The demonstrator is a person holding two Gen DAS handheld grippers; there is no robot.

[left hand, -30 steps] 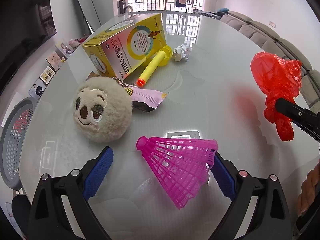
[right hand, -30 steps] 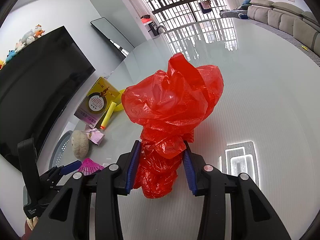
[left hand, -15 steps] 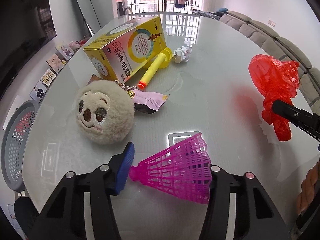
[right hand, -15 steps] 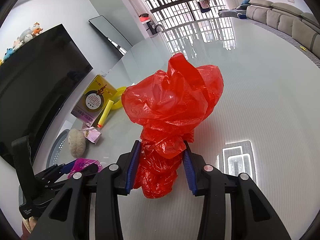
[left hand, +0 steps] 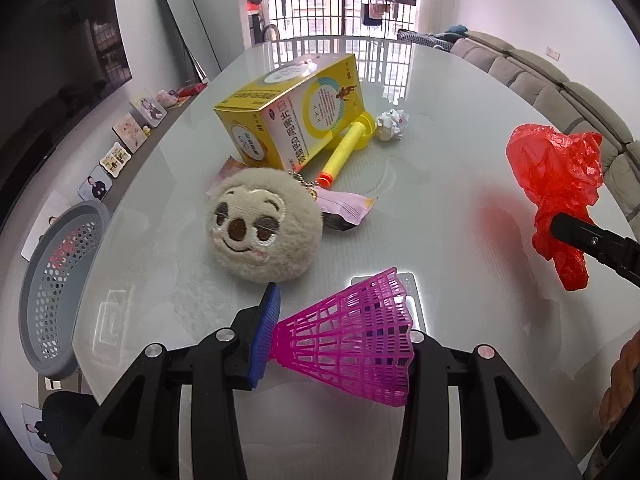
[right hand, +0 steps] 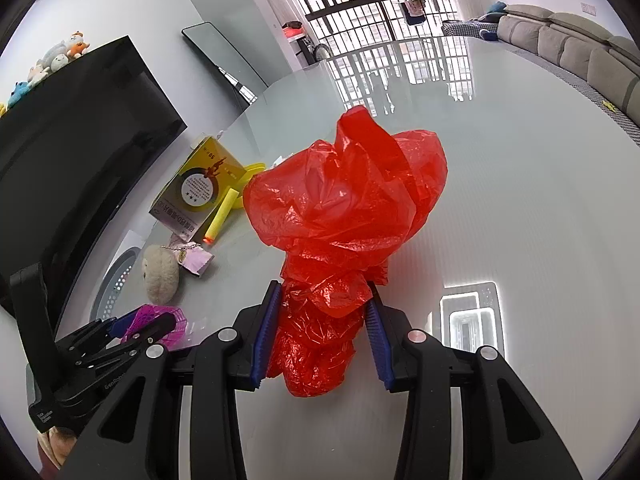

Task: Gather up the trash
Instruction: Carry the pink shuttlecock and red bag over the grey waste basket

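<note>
Left gripper (left hand: 340,344) clamps the pink shuttlecock (left hand: 352,344), its long axis crosswise between the jaws, cork at 9 o'clock. Grey basket (left hand: 60,288) lies off the table edge at 9 o'clock, nearer the left hand. Right gripper (right hand: 322,340) is clenched on the red plastic bag (right hand: 344,216).

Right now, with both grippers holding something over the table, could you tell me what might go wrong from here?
The left gripper pinches the pink shuttlecock end to end; its springy skirt might flex and pop free. The red plastic bag billows above the right gripper, so thin film could slip out. The grey basket sits beyond the table edge, so a drop could miss it.
</note>
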